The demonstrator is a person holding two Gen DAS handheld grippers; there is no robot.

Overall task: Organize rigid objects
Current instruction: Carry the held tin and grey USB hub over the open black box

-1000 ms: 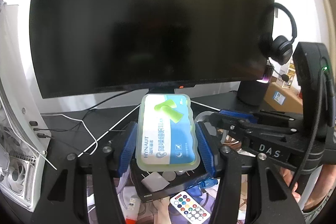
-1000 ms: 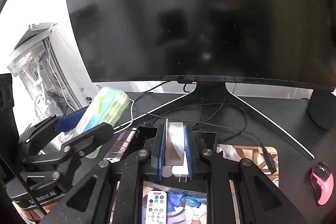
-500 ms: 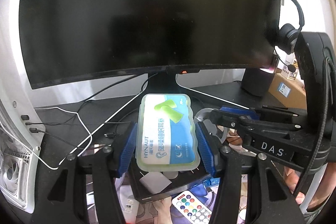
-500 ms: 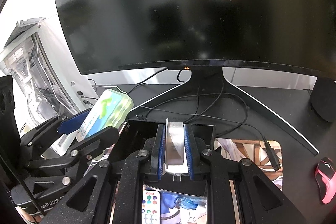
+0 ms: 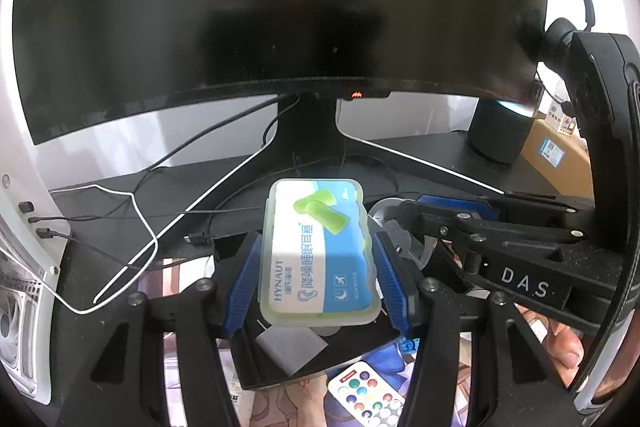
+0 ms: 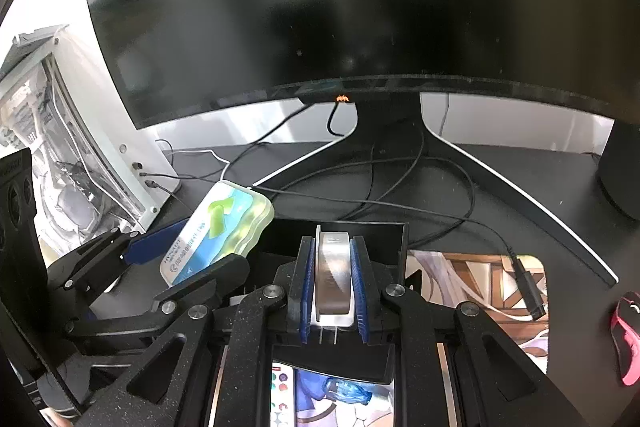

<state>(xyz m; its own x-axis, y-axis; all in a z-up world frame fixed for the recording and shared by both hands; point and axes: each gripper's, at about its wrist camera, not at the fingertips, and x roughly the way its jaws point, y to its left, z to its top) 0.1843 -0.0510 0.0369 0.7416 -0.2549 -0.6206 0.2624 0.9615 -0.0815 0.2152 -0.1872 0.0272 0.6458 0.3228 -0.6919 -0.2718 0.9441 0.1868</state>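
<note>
My left gripper (image 5: 317, 273) is shut on a pale green earplug box (image 5: 316, 251) with a blue and white label, held above a black tray (image 5: 280, 367). The box also shows in the right wrist view (image 6: 218, 231). My right gripper (image 6: 333, 273) is shut on a clear tape roll (image 6: 332, 267), held on edge over the same black tray (image 6: 394, 239). The right gripper shows in the left wrist view (image 5: 460, 215), just right of the box. A white card (image 5: 290, 345) lies in the tray.
A large dark monitor (image 5: 280, 7) stands behind on a V-shaped stand, with several cables (image 5: 132, 211) across the black desk. A white PC case (image 6: 80, 147) is at left, a speaker (image 5: 500, 131) at right. A colour-button remote (image 5: 368, 399), a blue USB stick (image 6: 348, 393) and a pink mouse (image 6: 628, 339) lie nearby.
Both grippers have moved forward toward the monitor and dropped lower over the tray, each still holding its object. The left view has swung right.
</note>
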